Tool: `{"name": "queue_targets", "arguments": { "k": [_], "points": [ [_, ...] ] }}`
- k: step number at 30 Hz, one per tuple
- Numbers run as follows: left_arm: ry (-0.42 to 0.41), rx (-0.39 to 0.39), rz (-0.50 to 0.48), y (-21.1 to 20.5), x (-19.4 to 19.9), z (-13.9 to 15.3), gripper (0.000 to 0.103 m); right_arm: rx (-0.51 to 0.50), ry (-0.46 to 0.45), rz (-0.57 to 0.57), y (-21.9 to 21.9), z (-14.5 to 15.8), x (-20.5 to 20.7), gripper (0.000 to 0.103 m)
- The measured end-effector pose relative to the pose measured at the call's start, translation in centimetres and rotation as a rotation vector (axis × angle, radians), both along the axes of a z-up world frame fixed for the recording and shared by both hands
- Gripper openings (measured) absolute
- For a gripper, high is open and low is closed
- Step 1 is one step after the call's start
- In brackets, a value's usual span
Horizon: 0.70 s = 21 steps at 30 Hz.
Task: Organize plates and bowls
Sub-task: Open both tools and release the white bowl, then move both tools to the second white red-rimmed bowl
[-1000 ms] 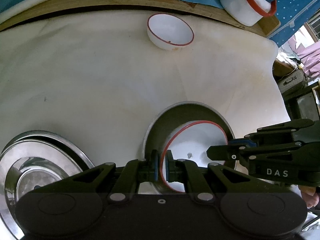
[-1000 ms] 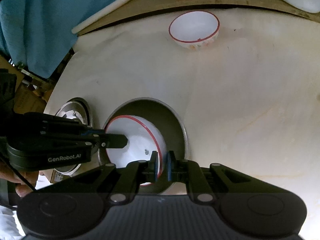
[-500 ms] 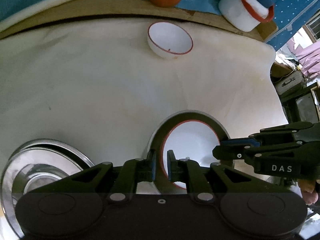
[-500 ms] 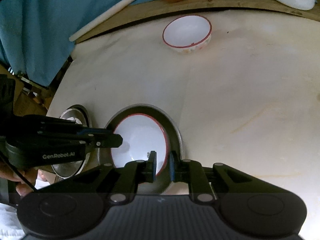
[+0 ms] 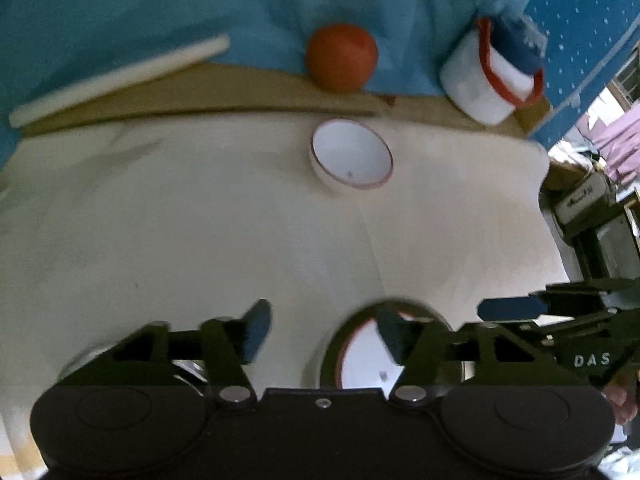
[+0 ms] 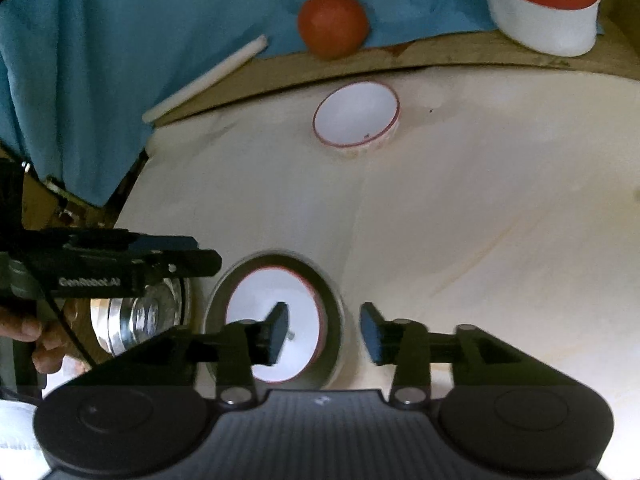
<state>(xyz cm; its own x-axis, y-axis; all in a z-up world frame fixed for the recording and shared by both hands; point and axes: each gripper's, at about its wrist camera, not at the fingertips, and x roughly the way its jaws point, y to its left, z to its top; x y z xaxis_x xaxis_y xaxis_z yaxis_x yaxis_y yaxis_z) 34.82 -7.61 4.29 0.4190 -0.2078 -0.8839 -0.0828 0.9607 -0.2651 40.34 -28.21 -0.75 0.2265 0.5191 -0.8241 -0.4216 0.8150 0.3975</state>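
Note:
A white red-rimmed bowl [image 6: 256, 316] sits inside a steel bowl [image 6: 336, 300] on the cream cloth; both show partly in the left wrist view, the white bowl [image 5: 360, 360] within the steel bowl [image 5: 328, 356]. My right gripper [image 6: 324, 332] is open, its jaws straddling the steel bowl's right rim, raised. My left gripper [image 5: 324, 328] is open above the cloth beside the bowls' left rim. A second white red-rimmed bowl [image 5: 351, 159] stands at the back, also in the right wrist view [image 6: 356, 115]. Stacked steel plates [image 6: 140, 316] lie at the left.
A red ball [image 5: 341, 57], a white rod [image 5: 120, 80] and a white red-rimmed tub [image 5: 488, 80] lie along the back wooden edge on blue cloth. The table's right edge [image 5: 540, 184] drops off to clutter. The other gripper [image 5: 560, 312] is at the right.
Both grippers have opened and let go of the nested bowls' rims, then lifted and drawn back. The bowls now rest on the cloth.

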Motion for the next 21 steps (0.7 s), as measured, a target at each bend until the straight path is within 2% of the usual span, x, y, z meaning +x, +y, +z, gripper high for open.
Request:
{"name": "queue_targets", "arguments": {
  "k": [3,6,8,10,11,21],
  "points": [
    [-0.018,-0.003,0.023,0.3,0.6,0.0,0.089,-0.001,-0.018,-0.018,-0.2,0.2,0.5,0.063],
    [-0.02,-0.014,0.041,0.4,1.2,-0.3,0.102,0.008,-0.03,-0.035,-0.6,0.4,1.0,0.08],
    [-0.016,-0.022,0.05,0.7,1.7,-0.5,0.102,0.011,-0.039,-0.049,-0.9,0.4,1.4,0.093],
    [-0.006,-0.024,0.056,0.8,2.1,-0.8,0.102,0.016,-0.042,-0.068,-1.1,0.3,1.8,0.1],
    [0.019,-0.007,0.072,0.8,2.4,-0.9,0.102,0.017,-0.041,-0.077,-1.2,0.2,1.9,0.103],
    [0.006,0.01,0.156,1.7,4.9,-2.3,0.102,0.015,-0.12,-0.193,-2.0,-0.3,3.9,0.103]
  ]
}}
